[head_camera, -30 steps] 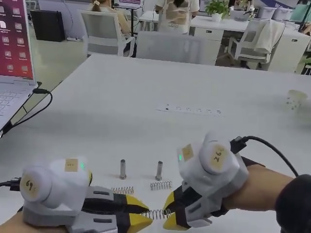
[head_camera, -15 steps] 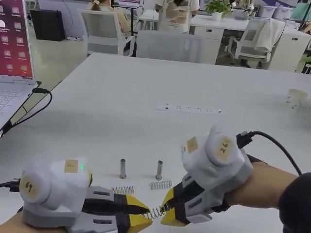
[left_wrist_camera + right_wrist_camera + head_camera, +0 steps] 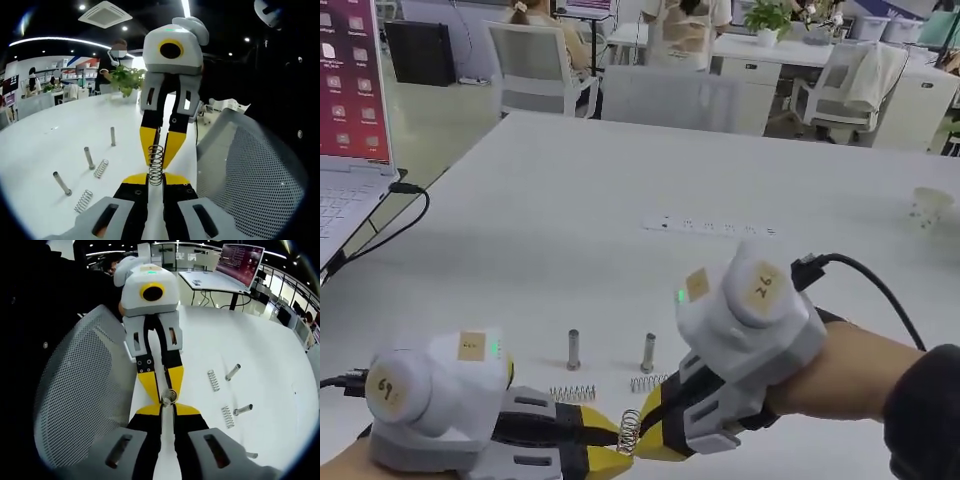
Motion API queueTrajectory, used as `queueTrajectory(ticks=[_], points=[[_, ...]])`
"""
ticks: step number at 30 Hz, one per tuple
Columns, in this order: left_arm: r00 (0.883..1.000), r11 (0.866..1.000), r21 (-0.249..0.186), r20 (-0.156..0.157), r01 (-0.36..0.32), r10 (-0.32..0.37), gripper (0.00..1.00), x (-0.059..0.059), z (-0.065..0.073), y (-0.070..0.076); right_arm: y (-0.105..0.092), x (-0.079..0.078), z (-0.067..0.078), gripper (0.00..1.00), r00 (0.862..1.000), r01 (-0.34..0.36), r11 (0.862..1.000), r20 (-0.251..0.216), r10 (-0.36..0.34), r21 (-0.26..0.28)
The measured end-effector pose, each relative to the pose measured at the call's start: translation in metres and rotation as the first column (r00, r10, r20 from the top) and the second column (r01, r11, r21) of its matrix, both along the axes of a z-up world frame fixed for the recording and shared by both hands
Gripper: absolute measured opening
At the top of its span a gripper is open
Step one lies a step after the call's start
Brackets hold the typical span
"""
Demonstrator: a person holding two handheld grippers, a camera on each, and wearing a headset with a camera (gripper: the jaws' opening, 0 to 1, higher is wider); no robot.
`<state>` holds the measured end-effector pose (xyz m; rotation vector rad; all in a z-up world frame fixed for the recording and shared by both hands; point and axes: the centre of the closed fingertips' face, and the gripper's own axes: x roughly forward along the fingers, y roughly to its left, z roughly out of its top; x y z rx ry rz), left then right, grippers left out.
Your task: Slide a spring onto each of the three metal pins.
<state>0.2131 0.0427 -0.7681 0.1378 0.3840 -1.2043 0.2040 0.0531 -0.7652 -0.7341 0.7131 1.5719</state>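
In the head view, the left gripper (image 3: 606,447) and right gripper (image 3: 642,440) meet tip to tip at the bottom edge. Each pinches one end of the spring (image 3: 629,430), which stands tilted between their yellow tips. Past them on the white table (image 3: 620,180), a pin (image 3: 573,350) and a second pin (image 3: 648,352) stand upright, apart. A loose spring (image 3: 572,393) lies just before the first, and a second loose spring (image 3: 645,382) lies before the other. A laptop (image 3: 350,100) sits at the left edge, and a power strip (image 3: 710,226) lies farther back.

In the left gripper view, the left gripper (image 3: 156,180) has its jaws pressed on the near end of the spring (image 3: 156,167). The right gripper (image 3: 160,159) faces it, with its jaws closed on the far end. To the left, a pin (image 3: 62,183), a second pin (image 3: 89,157) and a third pin (image 3: 113,136) stand in a row. A loose spring (image 3: 83,200) and a second loose spring (image 3: 101,168) lie beside them. A mesh chair (image 3: 250,170) is on the right.

In the right gripper view, the right gripper (image 3: 166,410) nips the spring (image 3: 169,399), which is seen end-on. The left gripper (image 3: 163,390) closes on it from the far side. To the right are a pin (image 3: 232,372), a second pin (image 3: 242,410), a loose spring (image 3: 213,380) and a second loose spring (image 3: 227,416).
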Motion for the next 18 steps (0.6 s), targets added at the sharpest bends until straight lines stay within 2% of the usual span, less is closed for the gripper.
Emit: queueTrajectory(ticks=[4, 8, 18], points=[[1.0, 1.0, 0.001, -0.003, 0.003, -0.003, 0.02, -0.0009, -0.0002, -0.0008, -0.0008, -0.0002, 0.0, 0.07, 1.0, -0.01, 1.0, 0.008, 0.01, -0.014], [1.0, 0.999, 0.033, -0.001, 0.022, -0.022, 0.02, -0.0046, -0.0048, -0.0024, -0.0001, -0.0011, 0.001, 0.11, 1.0, -0.017, 0.999, 0.007, 0.018, -0.027], [0.999, 0.998, 0.047, -0.001, 0.036, -0.036, 0.02, -0.0078, -0.006, -0.0035, 0.004, -0.0068, -0.0026, 0.11, 0.998, -0.066, 0.995, 0.015, 0.068, -0.077]])
